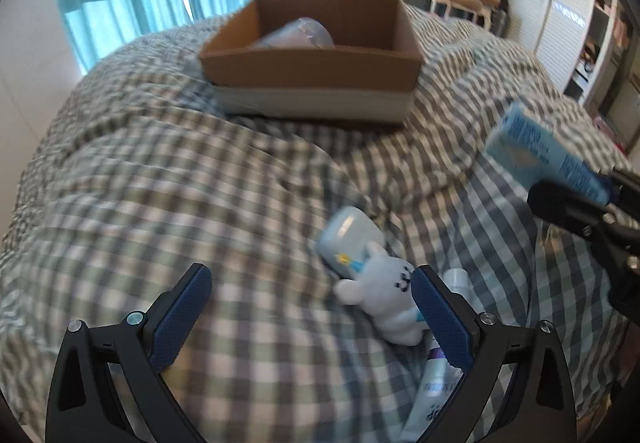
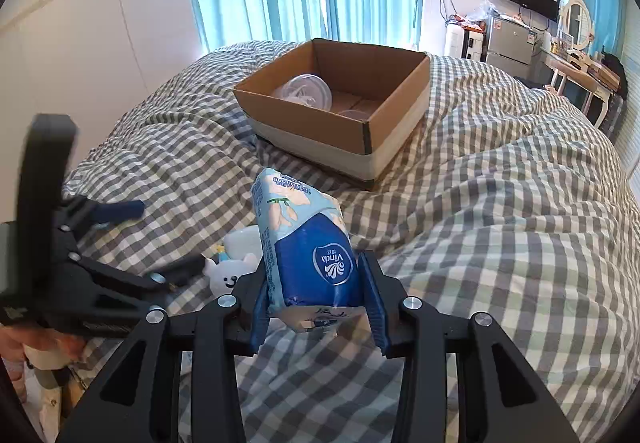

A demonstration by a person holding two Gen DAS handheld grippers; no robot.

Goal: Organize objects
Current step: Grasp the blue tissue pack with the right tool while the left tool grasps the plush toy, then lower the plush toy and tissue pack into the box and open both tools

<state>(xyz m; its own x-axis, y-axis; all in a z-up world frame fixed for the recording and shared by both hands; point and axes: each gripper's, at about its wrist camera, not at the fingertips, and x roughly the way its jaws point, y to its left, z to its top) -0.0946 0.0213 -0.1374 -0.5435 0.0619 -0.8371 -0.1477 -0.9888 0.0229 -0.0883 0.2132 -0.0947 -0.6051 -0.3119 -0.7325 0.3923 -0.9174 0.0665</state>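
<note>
The right gripper (image 2: 318, 307) has its fingers (image 2: 376, 307) clamped on the lower end of a blue tissue pack (image 2: 304, 243), which stands up out of the grip and hangs in the air above the checked duvet (image 2: 500, 243), short of the cardboard box (image 2: 336, 115). The box sits further up the bed and already holds a clear plastic container (image 2: 304, 91).

The left gripper (image 1: 312, 315) has its fingers (image 1: 184, 315) wide apart and holds nothing; it hovers over a small white plush toy (image 1: 384, 303) that lies on the duvet against a pale blue bottle (image 1: 348, 235), with a tube (image 1: 432, 395) just beside them.

The risks look mostly soft-object ones. The tissue pack is held only by one end, so it could tip or slide out between the pads on the way to the box, or catch the near wall and fall outside. On the left, the plush sits off to the right-hand finger, not centred; closing there could pinch an ear, nudge the bottle, or gather duvet cloth instead. The two grippers also work near each other and could collide.
</note>
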